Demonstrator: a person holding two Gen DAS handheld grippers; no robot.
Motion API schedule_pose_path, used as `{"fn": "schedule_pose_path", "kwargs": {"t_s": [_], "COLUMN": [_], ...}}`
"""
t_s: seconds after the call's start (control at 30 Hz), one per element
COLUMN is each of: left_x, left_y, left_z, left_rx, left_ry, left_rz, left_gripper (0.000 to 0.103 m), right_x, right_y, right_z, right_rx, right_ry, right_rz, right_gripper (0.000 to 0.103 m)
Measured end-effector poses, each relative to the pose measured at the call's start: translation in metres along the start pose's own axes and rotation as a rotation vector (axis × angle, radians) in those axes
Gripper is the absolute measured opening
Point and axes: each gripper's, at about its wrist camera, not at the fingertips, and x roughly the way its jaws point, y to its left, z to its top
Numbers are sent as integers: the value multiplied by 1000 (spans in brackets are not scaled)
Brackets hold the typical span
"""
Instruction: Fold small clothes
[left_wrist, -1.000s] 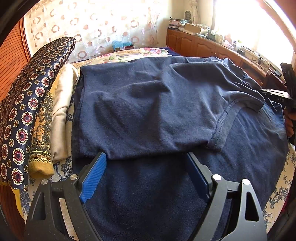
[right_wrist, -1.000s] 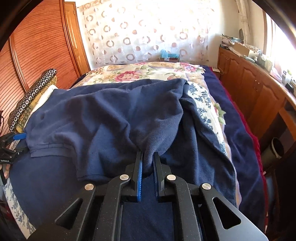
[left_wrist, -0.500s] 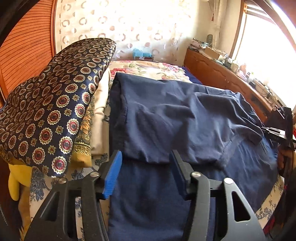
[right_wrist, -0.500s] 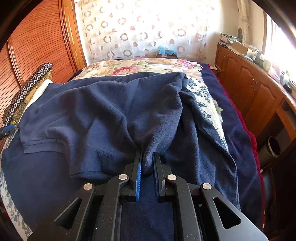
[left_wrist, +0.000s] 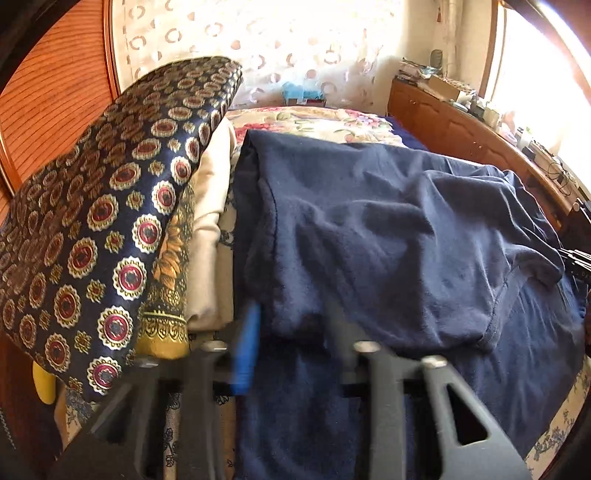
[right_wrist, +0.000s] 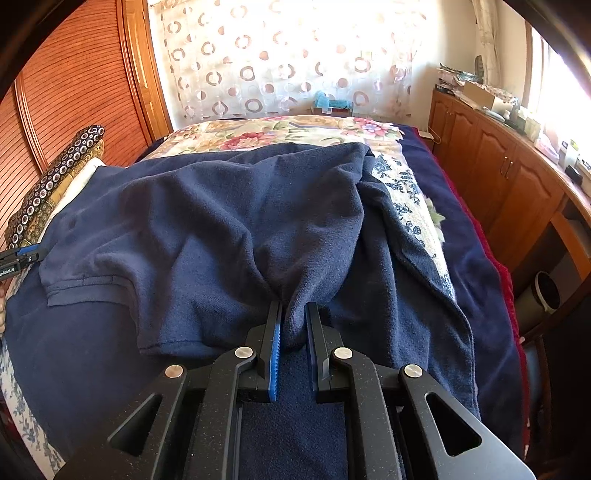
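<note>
Navy shirt (right_wrist: 221, 236) lies spread across the bed (right_wrist: 476, 236), on top of a darker navy blanket (left_wrist: 517, 387), with its near edge running from one pair of tongs to the other; that edge is its long axis as it lies now, crosswise to both cameras. Right tongs (right_wrist: 293, 332) are clamped on a bunched fold of that edge, cloth pinched tight between the blue pads. Left tongs (left_wrist: 291, 328) sit at the opposite corner of the same edge, and their jaws are closing with the shirt's corner between them; the picture there is blurred, so I cannot tell whether the pads press the cloth yet. In the right wrist view the left tongs show as a blue tip at the shirt's far left side, beside the stacked patterned cushions (left_wrist: 92, 229). Each hand is thus nearer its own corner, and the body of the shirt stretches away from both, toward the curtain (right_wrist: 288, 59). My judgement: with both corners held, the coming fold would carry this near edge away over the shirt's body.
</note>
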Motion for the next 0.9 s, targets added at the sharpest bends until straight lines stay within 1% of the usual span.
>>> {"fn": "schedule_pose_path", "kwargs": {"t_s": [0.03, 0.07, 0.2, 0.37, 0.43, 0.6, 0.7, 0.83, 0.9], "left_x": [-2, -4, -10, -5, -8, -31, -51, -80, -93], "left_y": [-2, -3, -6, -10, -14, -12, -11, -12, -10], "left_z": [1, 2, 6, 9, 10, 15, 20, 24, 28], "left_rx": [11, 19, 31, 47, 70, 49, 32, 33, 38], "left_ry": [-14, -25, -48, -27, -54, -111, -156, -219, -248], "left_rz": [9, 9, -1, -5, -37, -74, -103, -126, -136], "left_gripper": [17, 16, 16, 16, 8, 7, 7, 7, 7], "right_x": [0, 0, 1, 1, 1, 1, -8, -46, -63], "right_y": [0, 0, 0, 0, 0, -1, 0, -4, -4], "right_z": [0, 0, -1, -1, -1, -1, -2, 3, 5], "right_rx": [0, 0, 0, -2, -1, 6, 5, 18, 9], "right_ry": [0, 0, 0, 0, 0, -2, -36, -141, -173], "right_rz": [0, 0, 0, -1, 0, 11, 10, 32, 38], "right_gripper": [11, 11, 11, 11, 11, 11, 8, 7, 7]}}
